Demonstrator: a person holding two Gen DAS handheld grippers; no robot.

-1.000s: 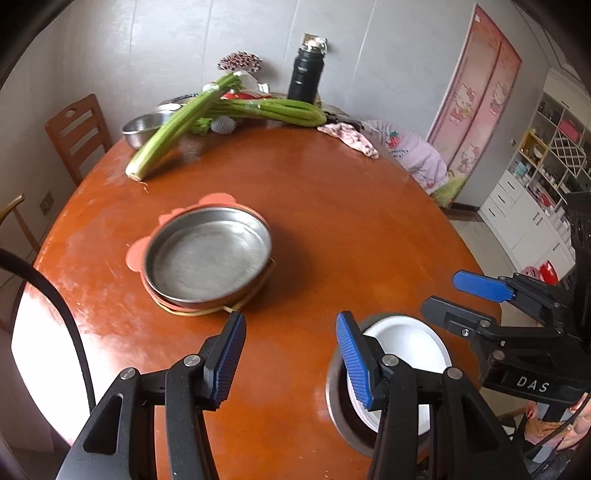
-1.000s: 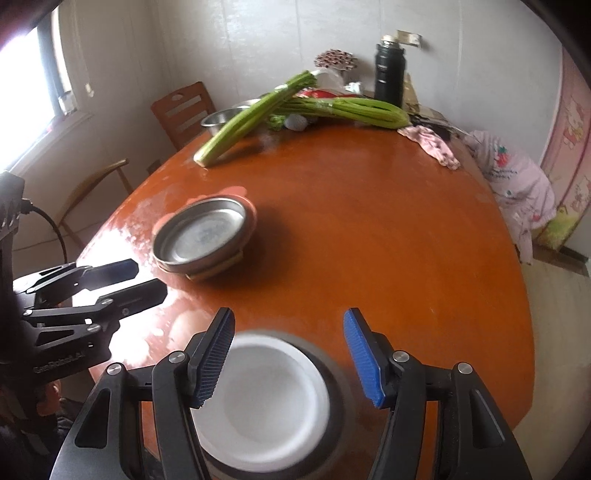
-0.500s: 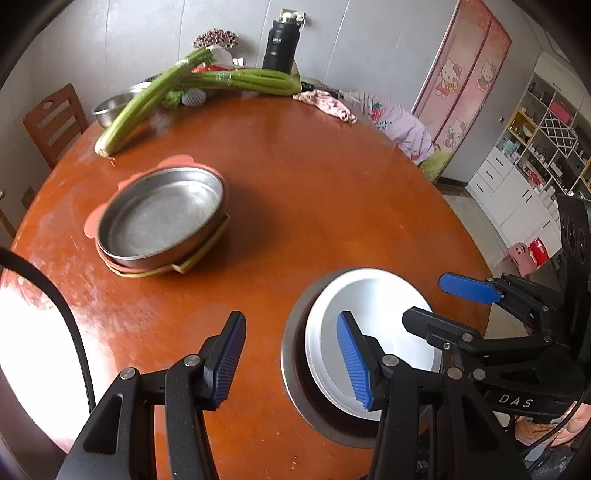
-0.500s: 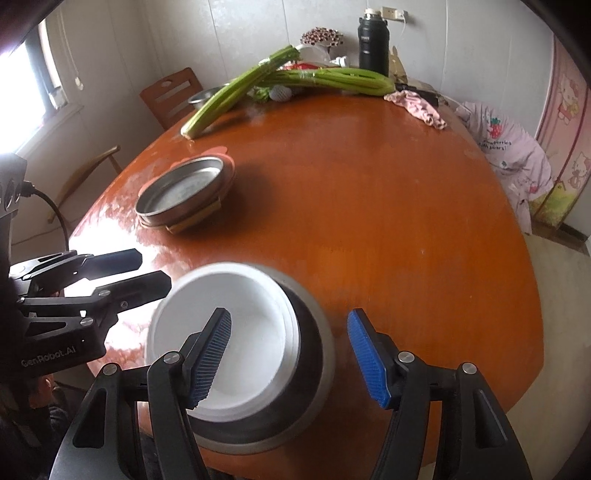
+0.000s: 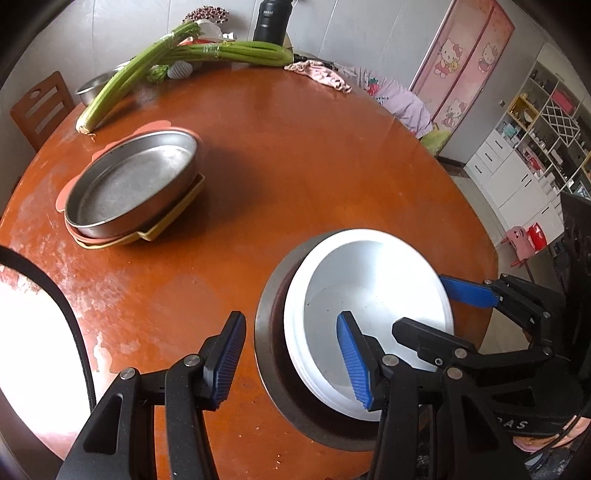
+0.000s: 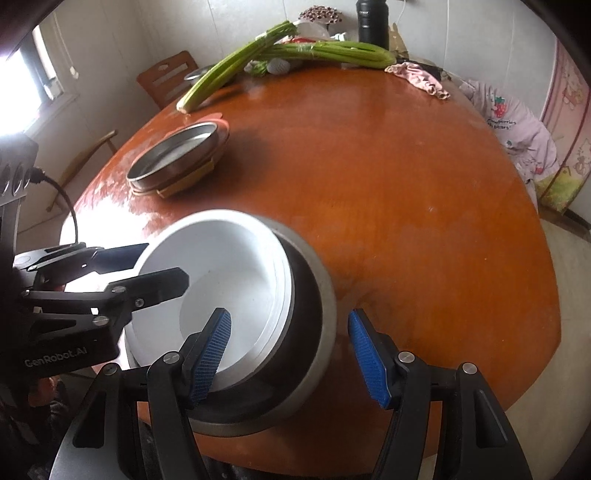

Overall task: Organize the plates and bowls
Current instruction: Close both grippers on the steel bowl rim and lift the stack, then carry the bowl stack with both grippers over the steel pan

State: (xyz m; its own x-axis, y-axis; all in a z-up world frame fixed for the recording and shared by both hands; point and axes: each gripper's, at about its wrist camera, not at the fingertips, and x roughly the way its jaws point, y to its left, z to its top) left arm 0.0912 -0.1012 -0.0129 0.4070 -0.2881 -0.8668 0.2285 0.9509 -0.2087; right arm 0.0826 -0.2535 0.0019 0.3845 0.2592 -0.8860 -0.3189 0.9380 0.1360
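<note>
1. Left gripper [image 5: 291, 360]: jaws apart, gripping nothing; one finger stands outside the near rim of the metal bowl [image 5: 266, 350], the other over the white plates [image 5: 369, 295] stacked in it.
2. Right gripper [image 6: 290, 354]: jaws have just been opening and stand apart, straddling the bowl's opposite rim with no pad pressing; one finger over the plates, one outside.
3. The metal bowl sits at the near edge of the round wooden table [image 5: 295, 155].
4. Beyond the bowl, apart from it: a steel pan [image 5: 133, 184] on pink and yellow plates [image 5: 166, 225].
5. At the table's far side from the bowl: celery stalks [image 5: 221, 51], a black flask [image 5: 271, 20].
</note>
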